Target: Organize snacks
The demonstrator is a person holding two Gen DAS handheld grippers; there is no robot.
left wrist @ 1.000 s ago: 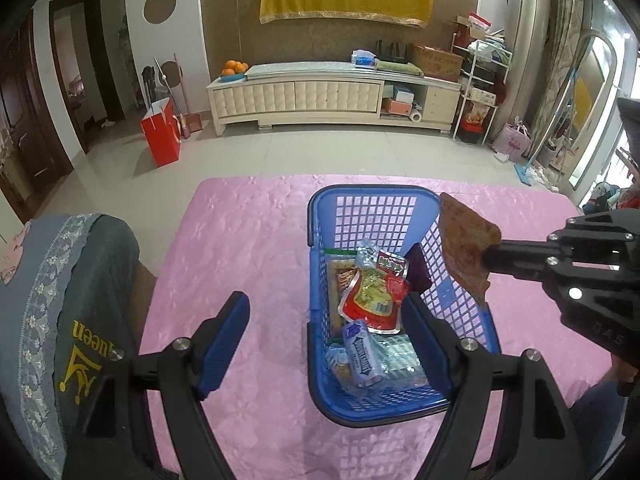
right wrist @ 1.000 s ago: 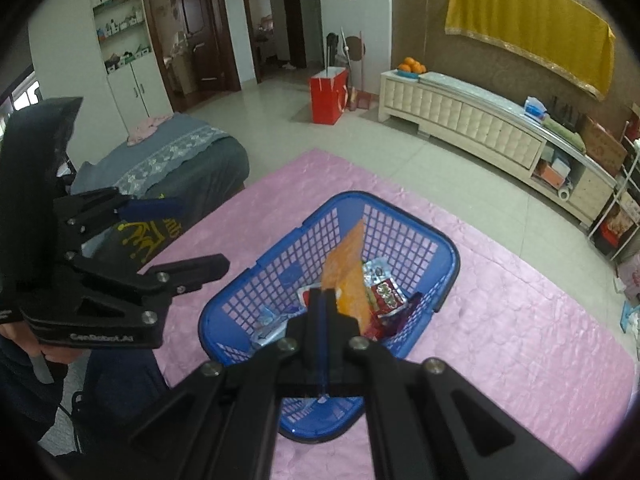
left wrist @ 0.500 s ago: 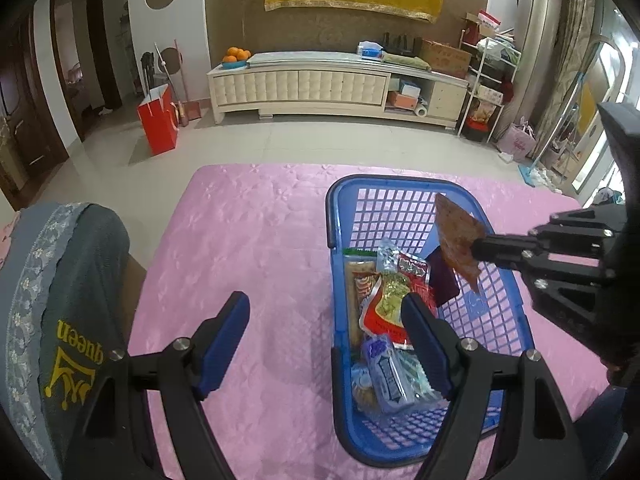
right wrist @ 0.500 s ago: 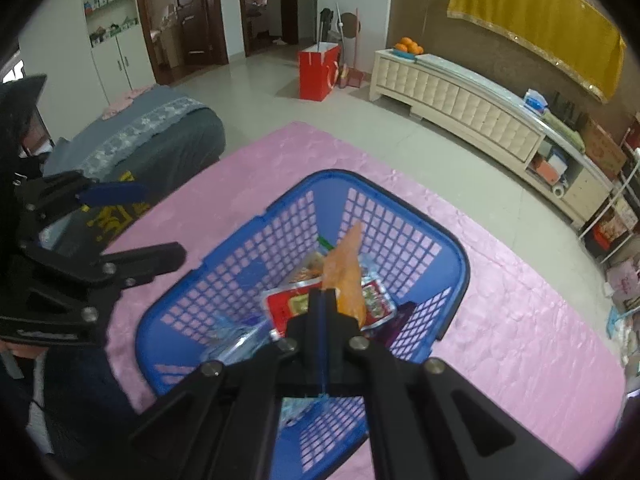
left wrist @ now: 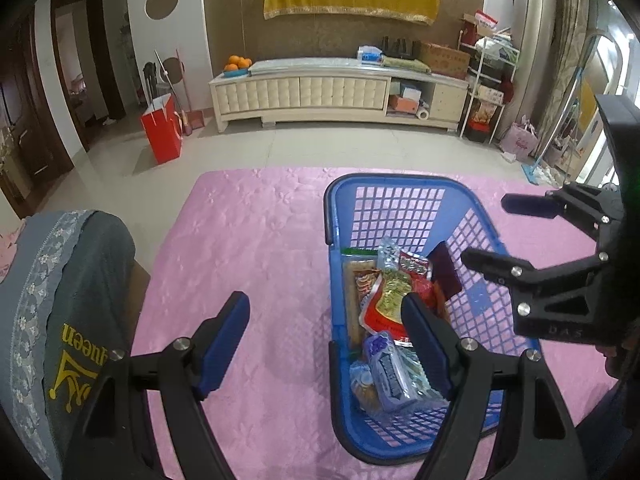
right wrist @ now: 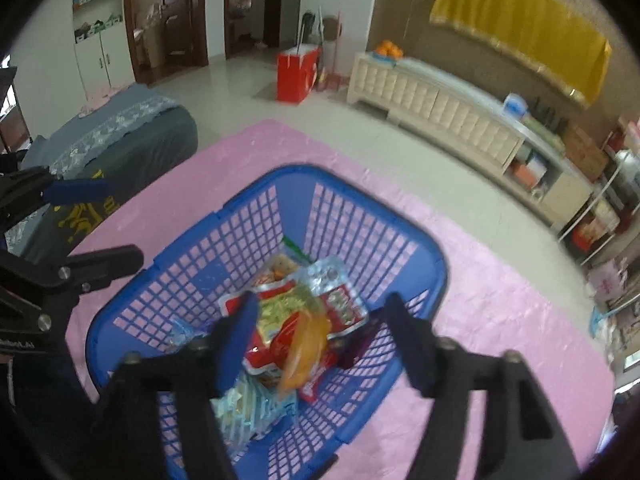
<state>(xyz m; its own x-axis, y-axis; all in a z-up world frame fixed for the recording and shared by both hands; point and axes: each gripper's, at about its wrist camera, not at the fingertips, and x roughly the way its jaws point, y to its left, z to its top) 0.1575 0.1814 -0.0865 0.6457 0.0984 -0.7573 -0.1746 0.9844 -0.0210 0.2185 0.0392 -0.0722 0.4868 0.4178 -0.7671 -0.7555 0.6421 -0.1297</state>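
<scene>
Released since a second ago, the orange snack packet [right wrist: 302, 350] is dropping onto the snacks in the blue plastic lattice basket [right wrist: 360, 216]. Both the right gripper [right wrist: 320, 320] and left gripper [left wrist: 324, 320] are hanging spread, empty; fetching another snack is probably next.

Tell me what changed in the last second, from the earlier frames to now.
The right gripper opened its jaws over the blue plastic basket and let go of the flat orange snack packet, which now appears blurred between them, seemingly dropping onto the red packets. The left gripper stayed open beside the basket, holding nothing. The basket stayed on the pink tablecloth.
</scene>
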